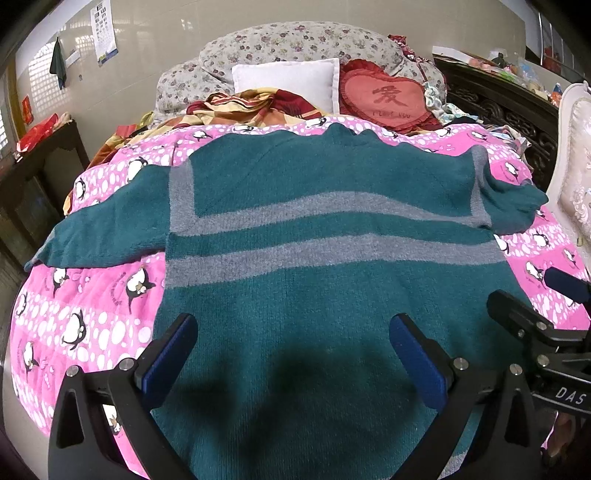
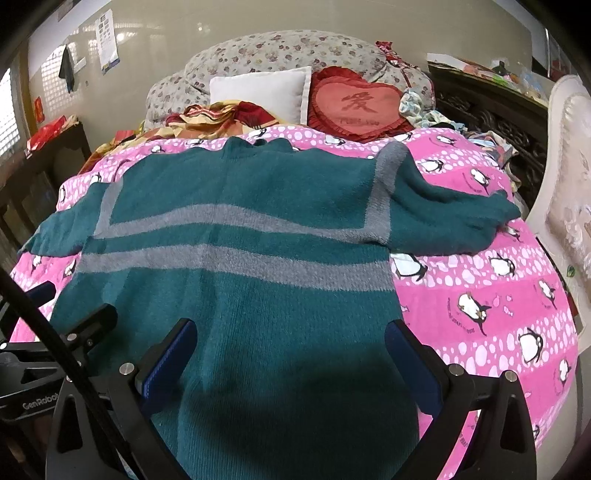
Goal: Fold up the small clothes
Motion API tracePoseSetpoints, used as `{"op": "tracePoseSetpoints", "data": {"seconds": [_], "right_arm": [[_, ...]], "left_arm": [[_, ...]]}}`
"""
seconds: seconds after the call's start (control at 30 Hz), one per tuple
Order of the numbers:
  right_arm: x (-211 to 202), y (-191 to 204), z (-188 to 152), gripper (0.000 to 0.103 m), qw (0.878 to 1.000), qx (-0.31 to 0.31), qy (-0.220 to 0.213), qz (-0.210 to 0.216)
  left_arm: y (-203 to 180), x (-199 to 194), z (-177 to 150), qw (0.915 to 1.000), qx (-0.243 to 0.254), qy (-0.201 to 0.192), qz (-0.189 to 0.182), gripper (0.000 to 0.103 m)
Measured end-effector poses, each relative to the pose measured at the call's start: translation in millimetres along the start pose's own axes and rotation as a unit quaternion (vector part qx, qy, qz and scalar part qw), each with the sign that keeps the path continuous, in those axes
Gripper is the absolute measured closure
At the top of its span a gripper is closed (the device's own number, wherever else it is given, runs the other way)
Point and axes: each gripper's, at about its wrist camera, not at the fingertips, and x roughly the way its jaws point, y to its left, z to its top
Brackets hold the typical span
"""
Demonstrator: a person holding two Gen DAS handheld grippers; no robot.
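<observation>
On the pink penguin quilt (image 1: 92, 295) of the bed, the teal sweater (image 1: 314, 240) is lying flat and fully spread, collar toward the heart-shaped cushion (image 1: 384, 98), both sleeves stretched outward. Left tongs (image 1: 293, 350) and right tongs (image 2: 290, 354) are hovering wide apart over the hem, gripping nothing. Folding is judged not yet begun; every fold is remaining.

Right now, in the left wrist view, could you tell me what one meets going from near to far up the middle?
Left gripper → teal sweater → pink penguin blanket → white pillow → floral headboard → wall.
</observation>
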Motion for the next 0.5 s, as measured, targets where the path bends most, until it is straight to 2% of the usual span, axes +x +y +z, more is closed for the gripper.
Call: {"op": "tracePoseSetpoints", "data": {"seconds": [0.5], "right_arm": [[10.0,15.2,11.5,0.000,1.000,-0.017,-0.001,-0.002]], "left_arm": [[17.5,9.7,3.5,0.9996,-0.028,0.011,0.003,0.000]]}}
